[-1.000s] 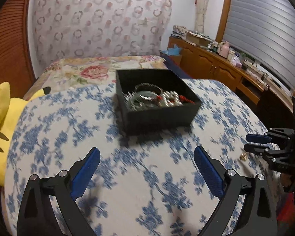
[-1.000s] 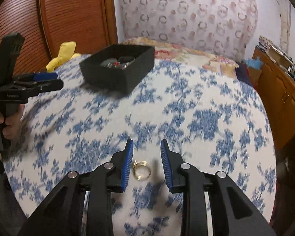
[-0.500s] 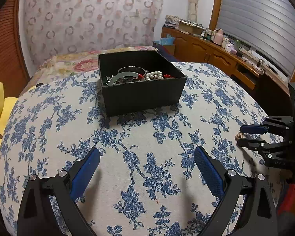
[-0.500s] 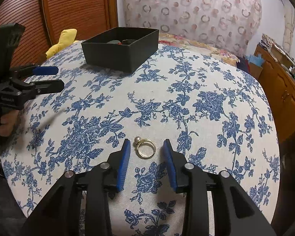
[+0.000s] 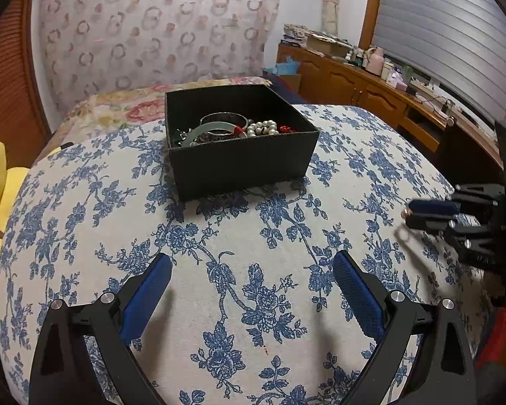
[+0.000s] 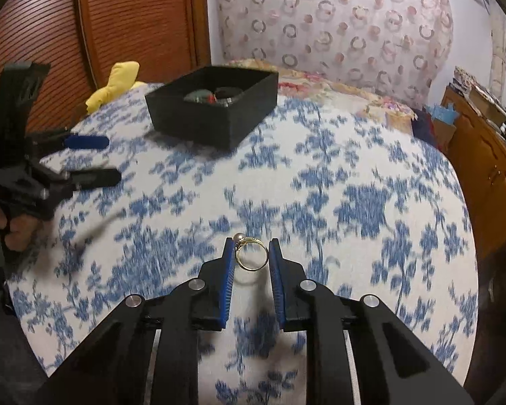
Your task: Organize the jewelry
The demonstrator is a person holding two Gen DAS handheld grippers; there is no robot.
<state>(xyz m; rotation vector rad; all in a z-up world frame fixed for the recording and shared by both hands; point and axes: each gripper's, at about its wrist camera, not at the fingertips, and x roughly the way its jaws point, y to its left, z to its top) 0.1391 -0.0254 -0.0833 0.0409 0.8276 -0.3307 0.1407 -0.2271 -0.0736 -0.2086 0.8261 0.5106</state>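
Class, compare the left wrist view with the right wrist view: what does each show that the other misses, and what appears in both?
Only the left wrist view shows the pearl bracelet and bangles clearly inside the black box, plus the open left gripper seen from behind, nothing between its fingers.

Only the right wrist view shows the gold ring plainly: the right gripper has just closed on it and it hangs above its shadow on the cloth.

Both show the black box, the blue floral bedspread, the yellow plush toy and each other's gripper.

Ring-patterned curtain [image 5: 158,30] behind; wooden cabinet [image 5: 361,91] under shuttered window [image 5: 448,30]; ribbed wooden door [image 6: 135,17]; dim indoor light
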